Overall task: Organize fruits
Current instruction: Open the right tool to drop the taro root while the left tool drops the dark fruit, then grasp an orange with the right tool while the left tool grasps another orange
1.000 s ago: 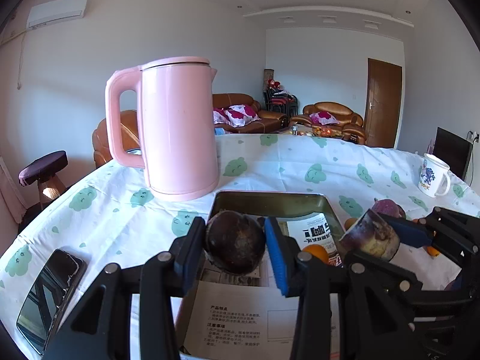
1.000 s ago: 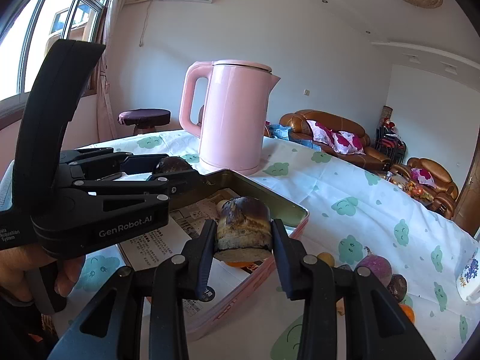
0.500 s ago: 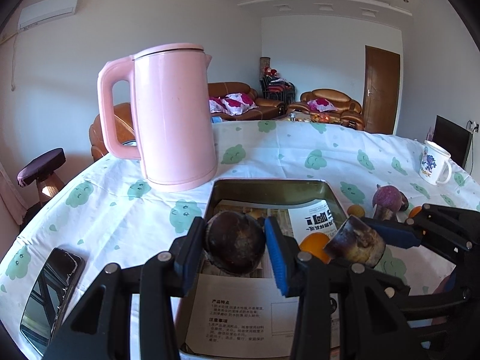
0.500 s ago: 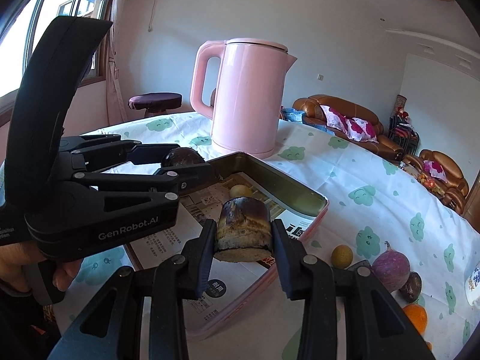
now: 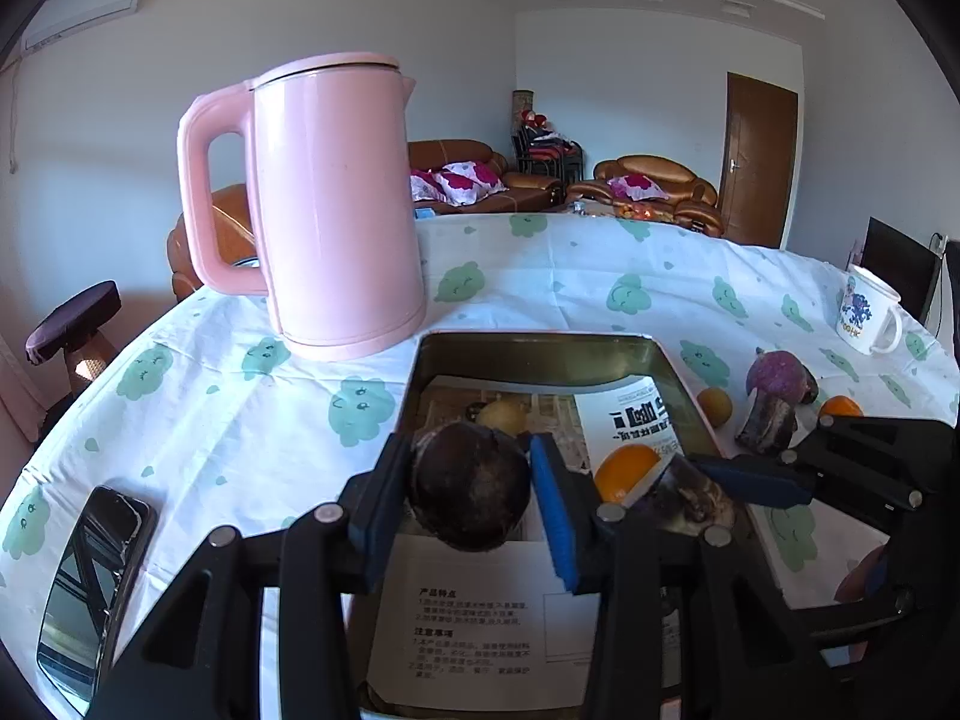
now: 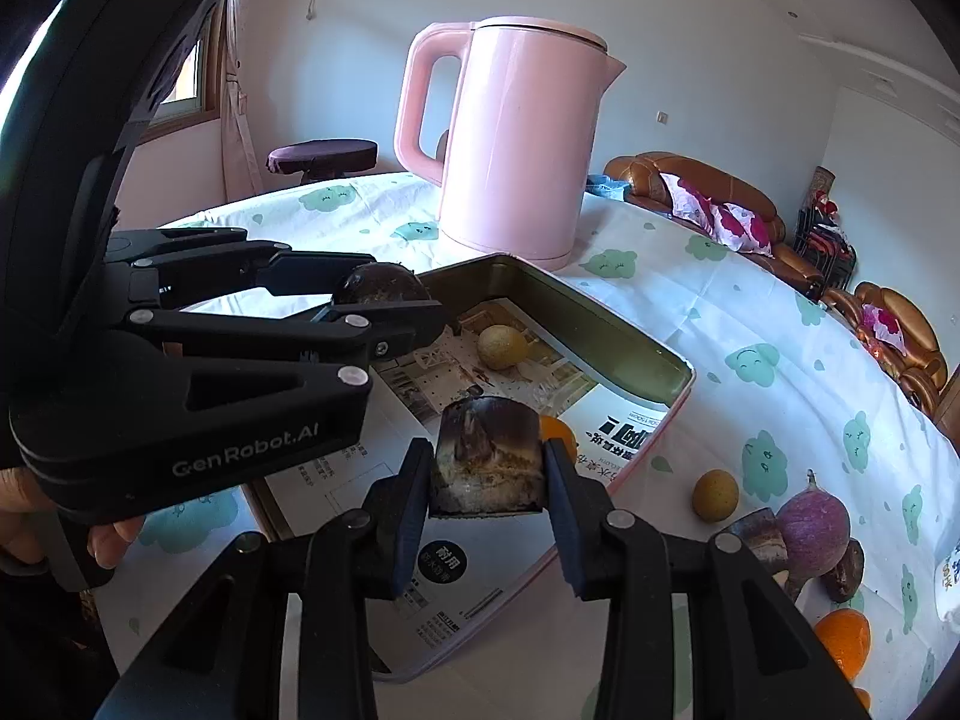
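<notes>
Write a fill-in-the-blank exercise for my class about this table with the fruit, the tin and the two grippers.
1. The kettle behind the tin is ____ in colour.
2. The left gripper is shut on a round, dark ____.
3. The phone lies ____ the tin, on the tablecloth.
4. The right gripper holds its brown chunk above the ____.

Missing words: pink; fruit; outside; tin
</notes>
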Demonstrator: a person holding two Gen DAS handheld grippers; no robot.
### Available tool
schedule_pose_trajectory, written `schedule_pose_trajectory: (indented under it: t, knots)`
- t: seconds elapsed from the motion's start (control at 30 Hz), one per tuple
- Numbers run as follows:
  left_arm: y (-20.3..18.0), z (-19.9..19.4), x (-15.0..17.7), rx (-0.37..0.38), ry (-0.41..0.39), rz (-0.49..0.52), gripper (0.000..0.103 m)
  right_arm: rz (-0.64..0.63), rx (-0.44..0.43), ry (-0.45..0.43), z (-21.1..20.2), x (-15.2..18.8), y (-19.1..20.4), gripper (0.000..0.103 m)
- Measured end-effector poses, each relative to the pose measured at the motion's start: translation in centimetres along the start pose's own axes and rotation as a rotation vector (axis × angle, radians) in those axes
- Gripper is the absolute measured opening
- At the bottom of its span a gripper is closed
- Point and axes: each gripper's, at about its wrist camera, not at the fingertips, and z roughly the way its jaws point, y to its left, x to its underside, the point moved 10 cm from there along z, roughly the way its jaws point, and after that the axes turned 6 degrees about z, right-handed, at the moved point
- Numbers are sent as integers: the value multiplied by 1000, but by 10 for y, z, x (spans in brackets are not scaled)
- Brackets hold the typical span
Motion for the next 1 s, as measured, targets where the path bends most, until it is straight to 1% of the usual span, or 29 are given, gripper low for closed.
schedule_pose_trajectory:
  t: [0.03, 0.13, 0.2, 0.27, 0.33, 0.4, 0.5, 0.6, 0.7, 0.8, 0.9, 1.0]
  knots:
    - [0, -1, 0, -5, -6, 1, 44, -1, 1, 0, 0, 0, 0, 40]
    - [0, -4, -1, -16, -16, 6, 52, -3, 14, -6, -1, 0, 0, 47]
    - [0, -6, -1, -12, -22, -2, 54, 2, 20, -20, -4, -1, -2, 47]
    - [2, -9, -2, -8, -32, -20, 62, 15, 37, -40, -8, -2, -6, 47]
    - [2, -15, -5, -6, -54, -29, 64, 29, 59, -62, -15, -1, -14, 47]
    - [2, -22, -9, -7, -71, -34, 64, 26, 110, -78, -26, 3, -27, 47]
    - [-3, -32, -18, 2, -106, -37, 64, 69, 169, -103, -51, 13, -57, 47]
    - [-20, -39, -24, 23, -130, -16, 67, 159, 222, -124, -79, 24, -95, 48]
    - [-44, -42, -27, 54, -141, 23, 68, 241, 298, -125, -102, 42, -134, 55]
    - [-69, -40, -29, 92, -133, 60, 68, 298, 362, -117, -116, 60, -164, 55]
    - [-94, -38, -30, 115, -127, 102, 68, 359, 378, -112, -125, 73, -184, 55]
    - [-121, -35, -33, 148, -118, 144, 68, 399, 375, -102, -127, 82, -195, 55]
